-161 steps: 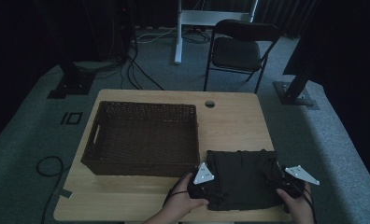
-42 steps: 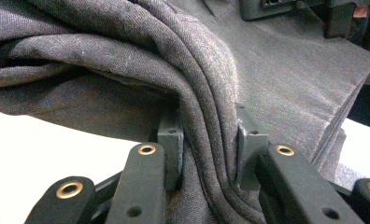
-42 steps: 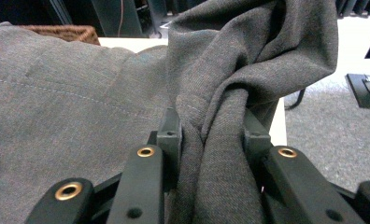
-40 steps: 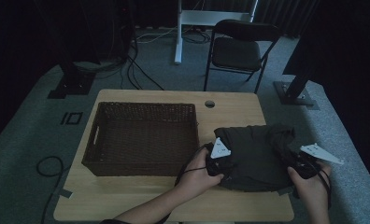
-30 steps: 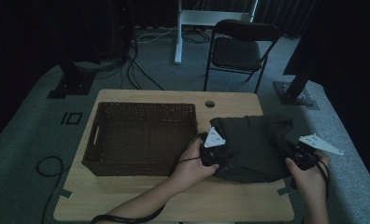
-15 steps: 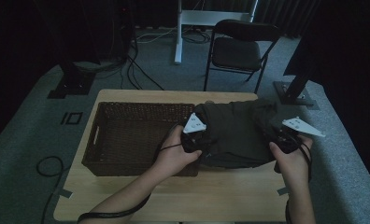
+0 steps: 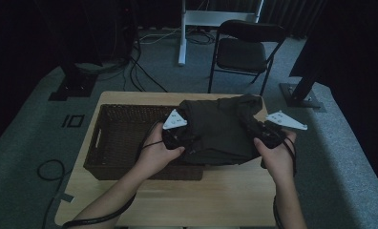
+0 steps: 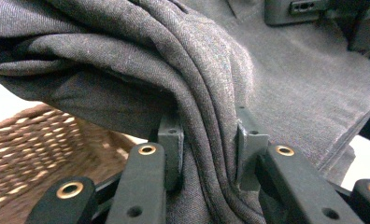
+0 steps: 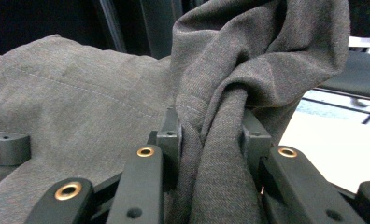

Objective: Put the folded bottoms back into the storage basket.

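A folded dark grey garment [image 7: 220,131] hangs in the air between both hands, over the right end of the wicker basket [image 7: 125,138]. My left gripper [image 7: 177,136] is shut on the garment's left edge; its own view shows several folds of grey cloth [image 8: 211,112] pinched between the jaws. My right gripper [image 7: 266,133] is shut on the right edge, where a bunched twist of cloth [image 9: 220,140] runs between its jaws. The basket's woven rim [image 8: 38,135] lies below the left gripper.
The wooden table [image 7: 215,200] has bare top in front of and right of the basket. A black folding chair [image 7: 242,50] and a white stand [image 7: 183,28] are on the floor beyond the table, with cables nearby.
Both grippers lifted the folded garment off the table's right front and carried it up and left, from beside the basket to over its right end.
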{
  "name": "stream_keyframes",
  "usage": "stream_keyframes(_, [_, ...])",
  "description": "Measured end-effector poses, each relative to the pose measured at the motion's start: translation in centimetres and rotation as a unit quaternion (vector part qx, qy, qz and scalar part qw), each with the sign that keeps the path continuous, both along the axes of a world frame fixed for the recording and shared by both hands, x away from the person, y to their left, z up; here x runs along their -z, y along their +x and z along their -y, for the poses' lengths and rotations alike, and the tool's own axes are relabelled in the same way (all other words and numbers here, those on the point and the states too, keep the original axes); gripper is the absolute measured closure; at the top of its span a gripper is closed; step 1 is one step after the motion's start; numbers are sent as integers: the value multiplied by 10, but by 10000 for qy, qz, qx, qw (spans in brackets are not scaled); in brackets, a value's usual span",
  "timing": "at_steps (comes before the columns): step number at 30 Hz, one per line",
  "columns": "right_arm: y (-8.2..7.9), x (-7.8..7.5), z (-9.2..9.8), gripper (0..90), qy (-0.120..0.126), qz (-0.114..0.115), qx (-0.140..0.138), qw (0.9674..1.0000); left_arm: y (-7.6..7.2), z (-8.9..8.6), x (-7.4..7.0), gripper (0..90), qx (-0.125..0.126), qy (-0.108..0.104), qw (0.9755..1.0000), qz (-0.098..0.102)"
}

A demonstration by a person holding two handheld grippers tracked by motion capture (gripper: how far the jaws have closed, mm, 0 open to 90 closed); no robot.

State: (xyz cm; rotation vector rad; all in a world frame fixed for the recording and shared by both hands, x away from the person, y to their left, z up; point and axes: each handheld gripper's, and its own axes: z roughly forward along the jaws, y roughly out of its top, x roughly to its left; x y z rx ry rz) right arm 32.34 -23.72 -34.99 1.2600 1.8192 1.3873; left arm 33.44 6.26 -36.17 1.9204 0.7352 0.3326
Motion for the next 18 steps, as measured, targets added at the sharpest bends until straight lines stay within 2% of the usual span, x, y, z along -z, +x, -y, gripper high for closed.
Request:
stream_keyframes(5, [8,2,-19,682,71,43,-79,9999,6,-19,1,704,-144,-55,9999,-53])
stream_keyframes(18, [28,0,-69,681,220,160,-308,9992,15,-72,3,704,-532,-89,9985,33])
